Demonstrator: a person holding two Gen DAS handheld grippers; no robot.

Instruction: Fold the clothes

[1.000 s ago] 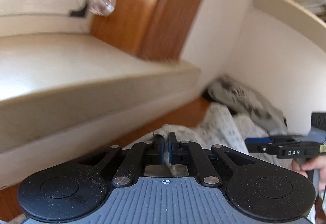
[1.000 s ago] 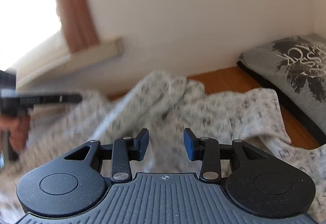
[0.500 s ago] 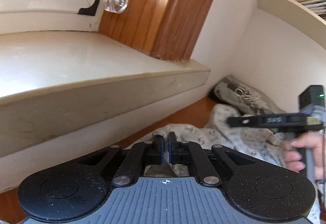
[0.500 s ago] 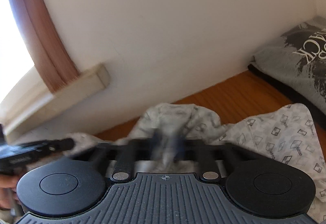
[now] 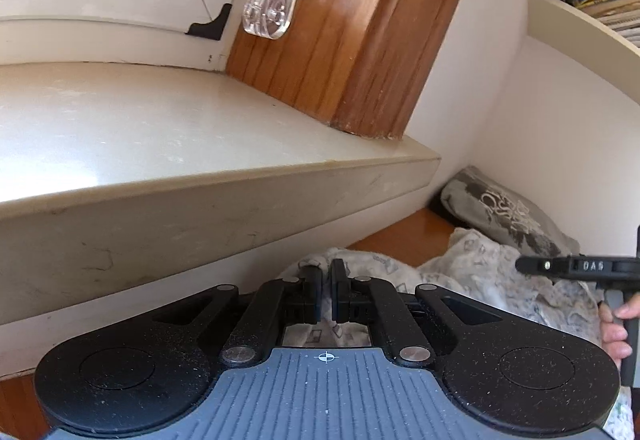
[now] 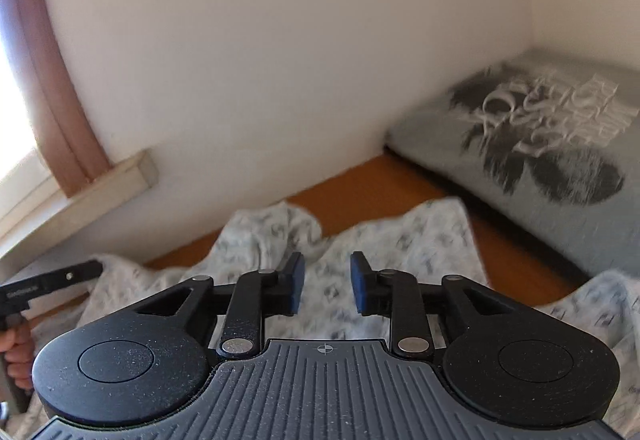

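**Operator:** Report the scene, largest item first.

**Technician:** A wooden table (image 6: 360, 184) runs along a white wall (image 6: 280, 40), below a stone window sill (image 5: 160, 144). A folded grey printed shirt (image 6: 540, 144) lies in the far right corner of the table. The white patterned garment (image 6: 400, 240) lies crumpled across the table, near the grey shirt.

**Operator:** State of the left gripper?

**Technician:** The left gripper (image 5: 326, 294) has its jaws pressed together, pinching a fold of the white patterned garment at its left end.

**Operator:** And the right gripper?

**Technician:** The right gripper (image 6: 326, 286) hangs over the middle of the garment. Its jaws are opening; nothing sits between the blue pads (image 6: 297, 286). The cloth lies behind them, and contact cannot be confirmed.
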